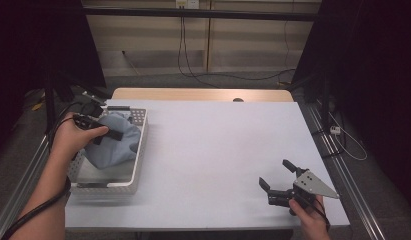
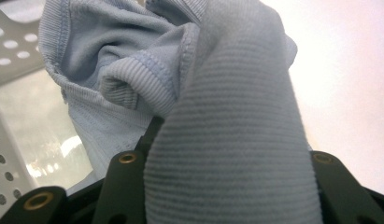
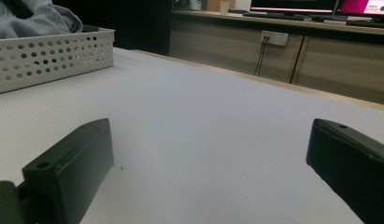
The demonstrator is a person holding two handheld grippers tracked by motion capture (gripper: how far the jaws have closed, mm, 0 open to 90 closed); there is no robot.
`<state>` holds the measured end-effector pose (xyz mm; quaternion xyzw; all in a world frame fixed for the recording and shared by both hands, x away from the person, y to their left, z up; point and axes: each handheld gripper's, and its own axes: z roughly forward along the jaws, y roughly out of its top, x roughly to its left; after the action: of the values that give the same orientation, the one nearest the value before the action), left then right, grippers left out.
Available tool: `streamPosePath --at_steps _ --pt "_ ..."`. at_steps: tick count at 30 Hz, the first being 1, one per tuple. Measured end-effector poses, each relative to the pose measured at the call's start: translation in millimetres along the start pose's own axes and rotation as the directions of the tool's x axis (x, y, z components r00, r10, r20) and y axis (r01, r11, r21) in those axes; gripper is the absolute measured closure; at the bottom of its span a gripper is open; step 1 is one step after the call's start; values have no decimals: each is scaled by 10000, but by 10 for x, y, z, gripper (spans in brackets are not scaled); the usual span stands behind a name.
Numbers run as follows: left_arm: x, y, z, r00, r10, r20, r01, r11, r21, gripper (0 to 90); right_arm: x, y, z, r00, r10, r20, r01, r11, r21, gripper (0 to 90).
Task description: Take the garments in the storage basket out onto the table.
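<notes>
A light blue ribbed cloth (image 1: 113,149) lies bunched in a white perforated basket (image 1: 141,150) at the table's left side. My left gripper (image 1: 114,134) reaches into the basket and is shut on a fold of the cloth (image 2: 227,130), which rises between the jaws in the left gripper view. My right gripper (image 1: 274,172) rests low near the table's front right corner, open, with bare table between its jaws (image 3: 208,135). From there the basket (image 3: 49,56) and the cloth (image 3: 35,18) appear far off at upper left.
The pale table top (image 1: 218,140) stretches between the basket and my right gripper. The basket's shiny floor (image 2: 35,130) shows beside the cloth. Cables and a dark curtain stand behind the table's far edge.
</notes>
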<state>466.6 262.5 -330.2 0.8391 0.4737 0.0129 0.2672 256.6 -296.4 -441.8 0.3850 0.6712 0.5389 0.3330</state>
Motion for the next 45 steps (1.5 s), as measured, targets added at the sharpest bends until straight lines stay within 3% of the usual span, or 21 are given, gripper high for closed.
streamPosePath --at_steps 9,20,45 --pt "-21 199 -206 9997 -229 20 229 9997 -78 531 -2 0 -1 10000 34 13 -34 10000 -12 1" --pt "-178 403 -340 9998 203 -2 -203 9998 66 530 1 -2 1 10000 60 -39 -60 10000 9 1" --pt "-529 739 -479 9962 807 331 -795 9962 -351 525 1 -3 3 9999 39 -139 -39 10000 11 3"
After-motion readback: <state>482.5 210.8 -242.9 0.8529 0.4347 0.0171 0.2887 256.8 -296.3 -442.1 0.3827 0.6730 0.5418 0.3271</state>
